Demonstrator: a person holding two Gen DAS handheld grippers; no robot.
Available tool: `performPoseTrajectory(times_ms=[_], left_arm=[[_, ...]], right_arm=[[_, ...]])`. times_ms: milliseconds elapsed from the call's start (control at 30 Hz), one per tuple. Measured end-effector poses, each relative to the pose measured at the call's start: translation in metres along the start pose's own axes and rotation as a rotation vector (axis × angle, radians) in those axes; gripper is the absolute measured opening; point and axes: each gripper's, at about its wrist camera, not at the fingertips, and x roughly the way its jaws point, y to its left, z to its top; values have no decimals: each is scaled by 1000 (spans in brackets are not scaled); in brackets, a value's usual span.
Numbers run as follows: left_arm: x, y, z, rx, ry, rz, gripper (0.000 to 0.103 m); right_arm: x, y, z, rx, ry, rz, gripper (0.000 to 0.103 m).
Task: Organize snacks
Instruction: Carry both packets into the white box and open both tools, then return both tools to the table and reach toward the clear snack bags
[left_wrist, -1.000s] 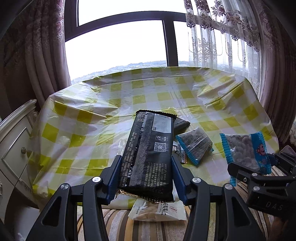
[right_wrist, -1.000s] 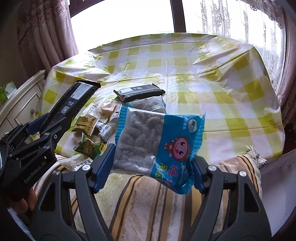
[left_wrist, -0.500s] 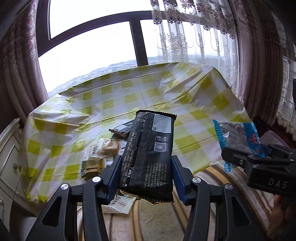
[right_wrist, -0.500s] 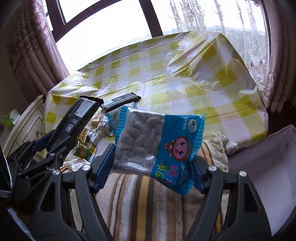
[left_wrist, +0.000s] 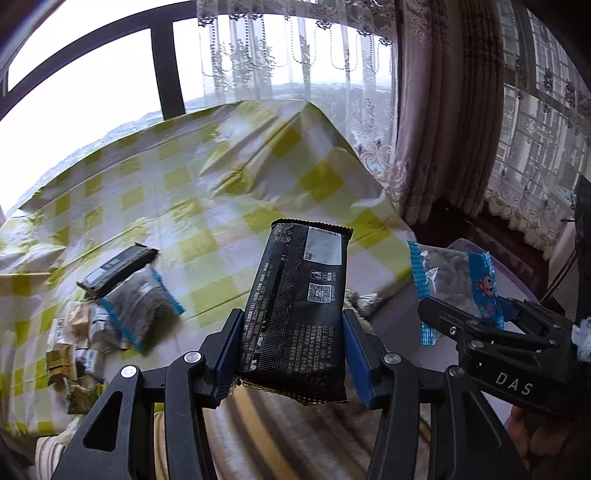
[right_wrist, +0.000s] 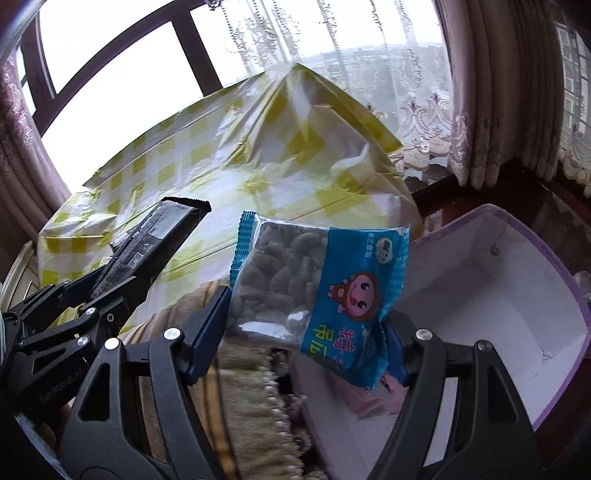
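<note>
Left wrist view: the left gripper clamps a black snack pack above the checked tablecloth, where other snacks lie. Right wrist view: the right gripper grips a blue nut bag beside an open white box.

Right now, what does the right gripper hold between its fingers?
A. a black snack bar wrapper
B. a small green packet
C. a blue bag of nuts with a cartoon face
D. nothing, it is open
C: in the right wrist view the right gripper is shut on the blue bag of nuts, near the white box.
</note>
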Motion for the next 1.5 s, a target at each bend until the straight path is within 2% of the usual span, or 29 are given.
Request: performPoseTrajectory(times_ms=[167,333,667,767,833,900,1100,1367,1500], left_arm=[[20,-40,11,50,40,-102,52],[42,-76,17,75,111,-191,52],[70,-102,8,93,223,-241,53],[74,-99,6,79,250,-241,59],[74,-96,6,61,250,-239,68],[74,-92,5,40,246,-237,70],[76,-71,2,-62,257,-249,70],[49,-50,-3,-87,163,-234,70],[30,-29,-10,-127,108,-195,70]], right_arm=[[3,-34,-1,39,4,-97,76],[10,-69,-4,96,40,-154,76],[16,-105,-14,150,85,-235,77],[16,-105,-13,146,90,-233,77],[16,-103,-13,141,91,-229,77],[17,-101,-13,137,93,-218,77],[17,-88,-14,110,103,-189,77],[13,-57,-15,52,103,-149,78],[7,-36,-14,16,95,-126,78]])
